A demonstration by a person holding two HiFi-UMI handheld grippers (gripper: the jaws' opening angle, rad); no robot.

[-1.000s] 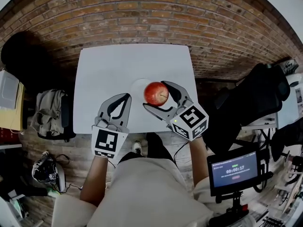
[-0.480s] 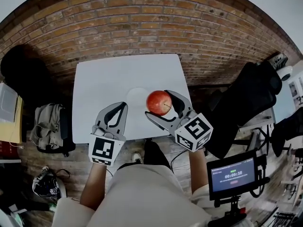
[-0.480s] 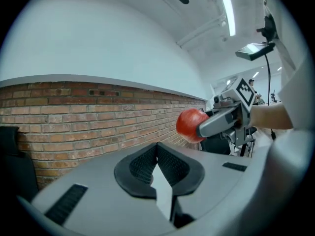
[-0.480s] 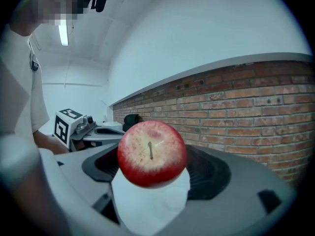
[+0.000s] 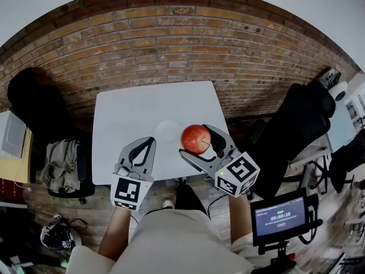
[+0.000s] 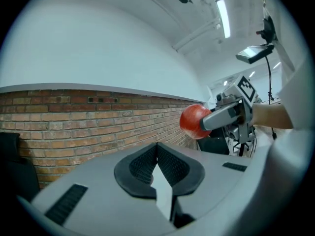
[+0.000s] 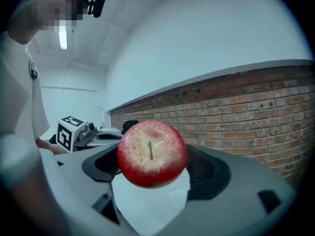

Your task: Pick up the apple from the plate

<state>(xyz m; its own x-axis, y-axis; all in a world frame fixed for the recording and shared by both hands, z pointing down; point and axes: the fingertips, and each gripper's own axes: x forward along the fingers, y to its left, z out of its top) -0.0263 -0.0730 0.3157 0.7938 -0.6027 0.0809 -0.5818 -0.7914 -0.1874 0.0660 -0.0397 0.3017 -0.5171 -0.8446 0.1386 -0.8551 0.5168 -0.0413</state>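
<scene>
A red apple [image 5: 195, 138] is held in the air, with my right gripper [image 5: 197, 141] shut on it, right of a white plate [image 5: 169, 131] on the white table [image 5: 131, 113]. In the right gripper view the apple [image 7: 151, 153] fills the space between the dark pads [image 7: 209, 170], stem facing the camera. My left gripper [image 5: 149, 141] hovers over the table's near edge, left of the plate, its jaws shut on nothing. The left gripper view shows its tips [image 6: 157, 146] meeting, with the apple [image 6: 194, 122] off to the right.
A black chair [image 5: 296, 127] stands right of the table. A bag [image 5: 60, 164] lies on the brick floor to the left, beside a yellow box [image 5: 14, 138]. A small screen [image 5: 283, 214] is at the lower right.
The right gripper has carried the apple up and to the right, off the plate. The left gripper has stayed shut in about the same spot.
</scene>
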